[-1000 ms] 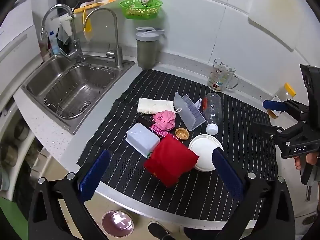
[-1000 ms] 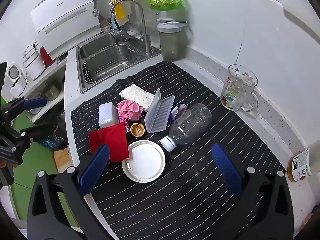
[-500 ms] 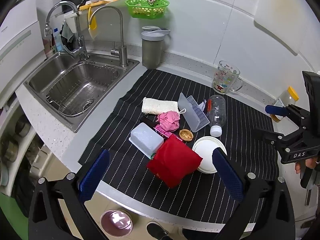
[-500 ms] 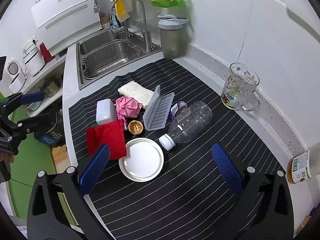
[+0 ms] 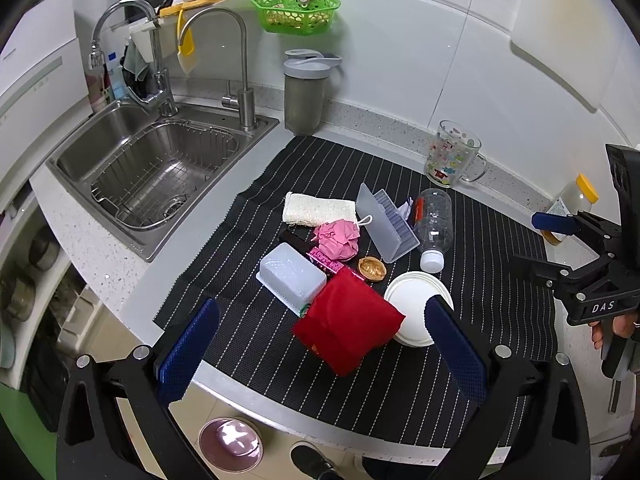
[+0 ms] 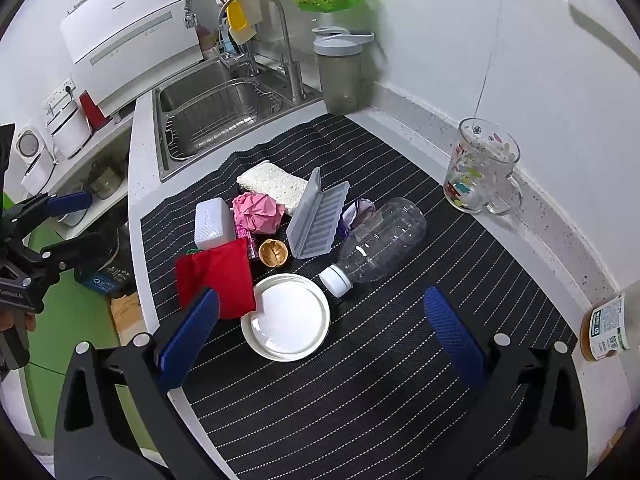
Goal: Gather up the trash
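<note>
Where the red pouch (image 5: 346, 322) lies, it hides part of the white plate (image 5: 416, 300).

Left wrist cam looks down from the counter's front edge toward the sink (image 5: 160, 172) and back wall. Right wrist cam looks from further right, facing the sink (image 6: 224, 112) diagonally. Both share the striped mat (image 5: 500, 280) (image 6: 400, 360) w/ its clutter.

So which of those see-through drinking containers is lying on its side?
The clear plastic bottle with the white cap; the printed glass mug and grey shaker stand upright.
</note>
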`<state>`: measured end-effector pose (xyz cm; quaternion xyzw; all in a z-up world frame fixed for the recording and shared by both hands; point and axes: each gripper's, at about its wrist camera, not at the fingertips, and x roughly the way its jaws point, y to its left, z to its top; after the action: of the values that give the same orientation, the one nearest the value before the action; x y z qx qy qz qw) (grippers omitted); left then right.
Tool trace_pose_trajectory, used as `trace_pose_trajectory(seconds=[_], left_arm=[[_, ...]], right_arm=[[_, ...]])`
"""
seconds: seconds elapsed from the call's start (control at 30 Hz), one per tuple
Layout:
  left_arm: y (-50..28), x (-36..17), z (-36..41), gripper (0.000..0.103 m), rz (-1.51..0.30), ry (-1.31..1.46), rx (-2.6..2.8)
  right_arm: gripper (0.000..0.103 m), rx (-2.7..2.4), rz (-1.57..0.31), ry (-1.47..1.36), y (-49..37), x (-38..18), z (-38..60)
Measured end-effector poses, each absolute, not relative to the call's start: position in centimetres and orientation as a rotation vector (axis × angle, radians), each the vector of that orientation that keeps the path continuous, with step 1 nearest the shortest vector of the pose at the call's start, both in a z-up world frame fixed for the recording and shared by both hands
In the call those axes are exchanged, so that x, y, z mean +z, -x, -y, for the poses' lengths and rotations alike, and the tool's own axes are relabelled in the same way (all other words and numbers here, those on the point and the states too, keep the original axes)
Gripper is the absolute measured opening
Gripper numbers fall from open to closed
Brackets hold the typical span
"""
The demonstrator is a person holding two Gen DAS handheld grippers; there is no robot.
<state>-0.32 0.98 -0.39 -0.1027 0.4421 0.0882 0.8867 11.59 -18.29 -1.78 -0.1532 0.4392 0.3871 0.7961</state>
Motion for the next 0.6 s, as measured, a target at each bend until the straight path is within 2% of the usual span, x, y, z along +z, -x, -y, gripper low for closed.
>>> trace_pose_trajectory(seconds=[0.6], left_arm=[[0.24, -0.16, -0.92, 0.098, -0.918, 0.207, 0.184]], right_arm=[[0.100, 0.841, -0.946, 0.336, -10.98, -1.97, 18.24]])
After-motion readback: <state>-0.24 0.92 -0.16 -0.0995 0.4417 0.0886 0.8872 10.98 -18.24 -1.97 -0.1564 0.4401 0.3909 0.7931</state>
